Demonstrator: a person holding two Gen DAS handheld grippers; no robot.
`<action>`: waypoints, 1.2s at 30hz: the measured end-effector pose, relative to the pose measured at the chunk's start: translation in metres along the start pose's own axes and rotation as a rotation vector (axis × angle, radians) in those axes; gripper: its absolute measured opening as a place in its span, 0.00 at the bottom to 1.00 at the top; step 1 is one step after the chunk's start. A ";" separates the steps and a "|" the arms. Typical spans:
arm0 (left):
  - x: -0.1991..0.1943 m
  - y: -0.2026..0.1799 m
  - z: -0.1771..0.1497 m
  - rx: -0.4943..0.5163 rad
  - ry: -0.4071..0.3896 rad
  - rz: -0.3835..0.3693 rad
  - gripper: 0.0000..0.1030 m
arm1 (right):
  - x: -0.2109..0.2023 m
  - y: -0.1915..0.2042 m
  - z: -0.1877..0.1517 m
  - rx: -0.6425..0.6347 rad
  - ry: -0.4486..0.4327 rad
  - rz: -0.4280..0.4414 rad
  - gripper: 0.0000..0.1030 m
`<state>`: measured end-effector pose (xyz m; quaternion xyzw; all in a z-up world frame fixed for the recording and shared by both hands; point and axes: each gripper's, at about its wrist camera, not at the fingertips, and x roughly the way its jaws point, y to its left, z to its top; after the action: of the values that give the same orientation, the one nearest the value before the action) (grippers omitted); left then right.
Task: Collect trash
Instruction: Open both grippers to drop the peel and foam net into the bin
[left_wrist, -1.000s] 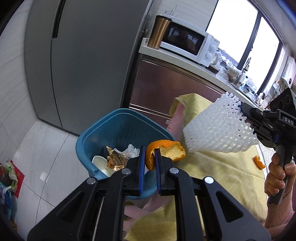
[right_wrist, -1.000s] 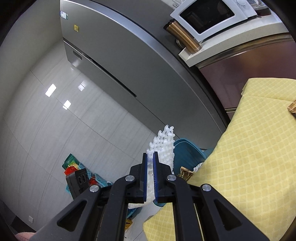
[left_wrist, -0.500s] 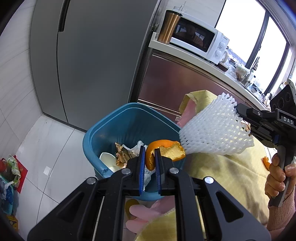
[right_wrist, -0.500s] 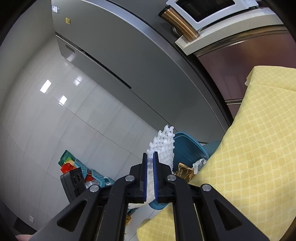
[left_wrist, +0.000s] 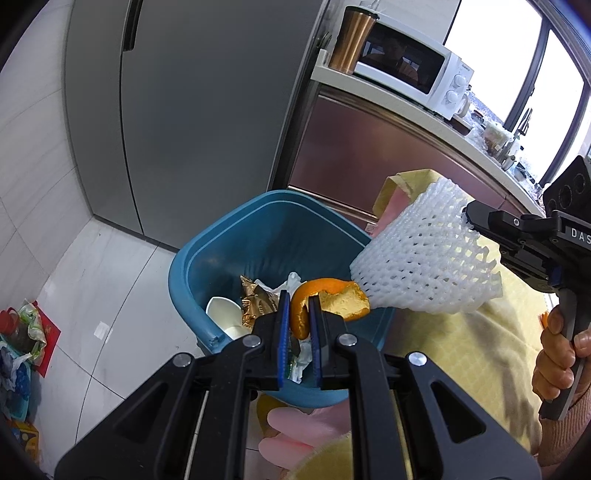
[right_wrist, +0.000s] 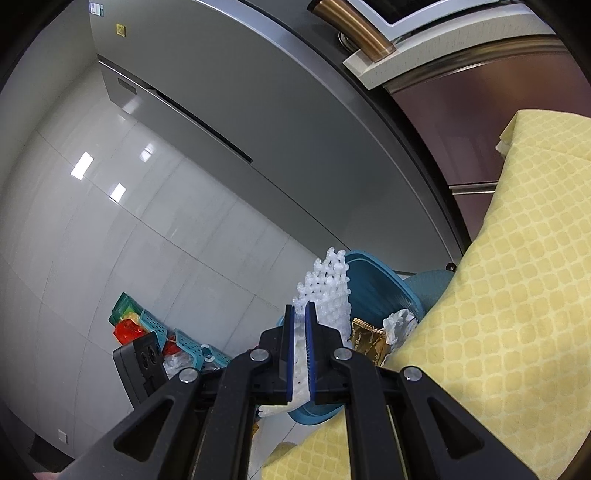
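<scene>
My left gripper (left_wrist: 297, 299) is shut on a curled orange peel (left_wrist: 328, 301), held over the open blue trash bin (left_wrist: 255, 229). Inside the bin lie a gold wrapper (left_wrist: 255, 304), a white cup (left_wrist: 221, 314) and crumpled white paper. At the right of the left wrist view, my right gripper (left_wrist: 469, 221) is shut on a white foam fruit net (left_wrist: 424, 266) that reaches over the bin's right rim. In the right wrist view the right gripper (right_wrist: 300, 314) pinches the foam net (right_wrist: 327, 291) in front of the bin (right_wrist: 373, 273).
A yellow patterned tablecloth (right_wrist: 517, 295) covers the table beside the bin. A grey fridge (left_wrist: 203, 110) stands behind, and a counter carries a microwave (left_wrist: 406, 70) and a copper tumbler (left_wrist: 354, 37). Bags and blue baskets (right_wrist: 184, 339) clutter the tiled floor. A hand (left_wrist: 561, 354) grips the right handle.
Both grippers have moved closer to the bin and lower. The foam net, earlier over the tablecloth, now overlaps the bin's right rim. The orange peel stays clamped.
</scene>
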<state>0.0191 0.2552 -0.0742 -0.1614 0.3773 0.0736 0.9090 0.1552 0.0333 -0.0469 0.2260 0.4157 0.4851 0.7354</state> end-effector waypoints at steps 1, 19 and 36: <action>0.003 0.001 0.000 0.000 0.004 0.006 0.10 | 0.002 0.001 -0.001 -0.001 0.004 -0.003 0.05; 0.044 0.003 -0.009 -0.021 0.072 -0.004 0.17 | 0.030 0.000 -0.008 0.004 0.081 -0.033 0.06; 0.016 -0.027 -0.005 0.035 -0.015 -0.037 0.33 | -0.069 -0.021 -0.010 -0.029 -0.067 -0.209 0.37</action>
<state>0.0340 0.2281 -0.0818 -0.1519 0.3688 0.0515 0.9155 0.1450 -0.0382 -0.0407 0.1864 0.4052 0.4039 0.7987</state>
